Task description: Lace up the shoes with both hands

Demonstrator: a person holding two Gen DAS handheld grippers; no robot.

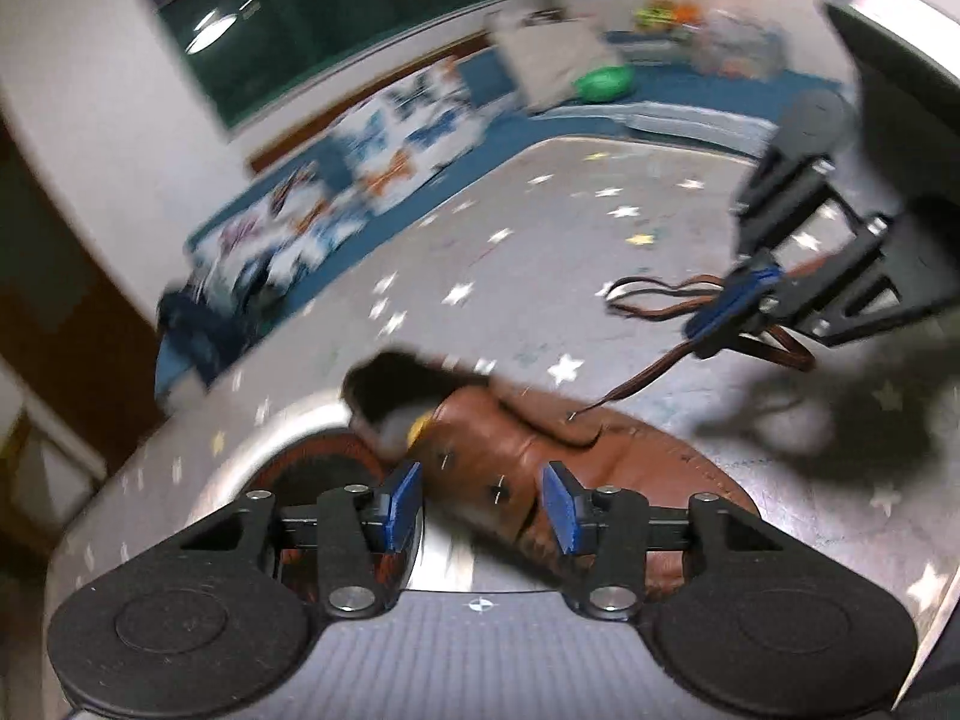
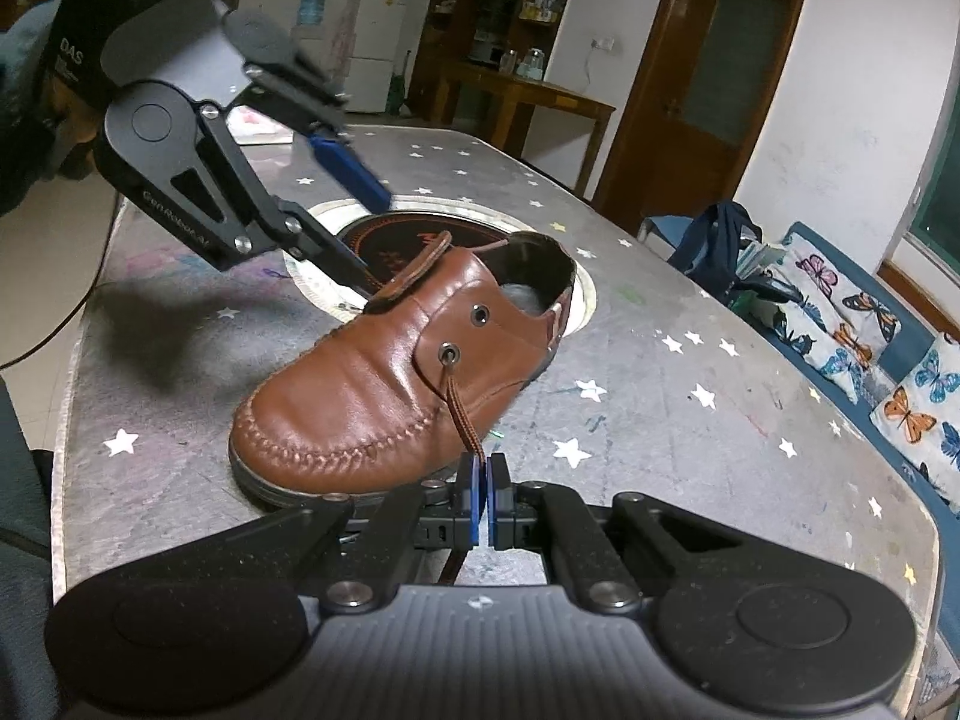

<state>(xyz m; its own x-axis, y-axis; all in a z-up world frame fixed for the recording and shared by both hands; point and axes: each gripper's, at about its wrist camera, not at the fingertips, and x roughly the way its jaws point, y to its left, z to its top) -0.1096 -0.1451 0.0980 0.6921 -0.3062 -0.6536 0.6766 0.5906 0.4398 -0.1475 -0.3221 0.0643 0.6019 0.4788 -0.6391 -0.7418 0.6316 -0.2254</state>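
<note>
Shoe (image 2: pixel 408 384), brown leather, moccasin-stitched toe; stands upright on a grey star-printed table cover (image 2: pixel 690 450), its heel over a round inset ring (image 2: pixel 420 228) in the tabletop, its toe just ahead and to the left of the right gripper (image 2: pixel 482 468). Two metal eyelets show on the side facing that gripper. Lace (image 2: pixel 459 414), brown, braided: runs out of the lower eyelet (image 2: pixel 449 354) and straight down into the right gripper, whose blue pads are pressed together with the lace pinched between them; the free length carries on under the tool. Seen from the left wrist camera, loose loops of the same lace lie on the cover beyond that gripper. Left gripper (image 1: pixel 480 504): held above the far side of the shoe, over its tongue and collar, angled downward. Its blue pads (image 1: pixel 401 504) stand apart with nothing between them; the shoe's upper shows through the gap, below the pads and untouched by them. That view is smeared by motion blur. Surroundings: a blue bench with butterfly-print cushions (image 2: pixel 864 330) to the right of the right gripper, a dark wooden door (image 2: pixel 714 66) and shelving beyond the table, and a white fridge (image 2: pixel 375 42) at the back.
</note>
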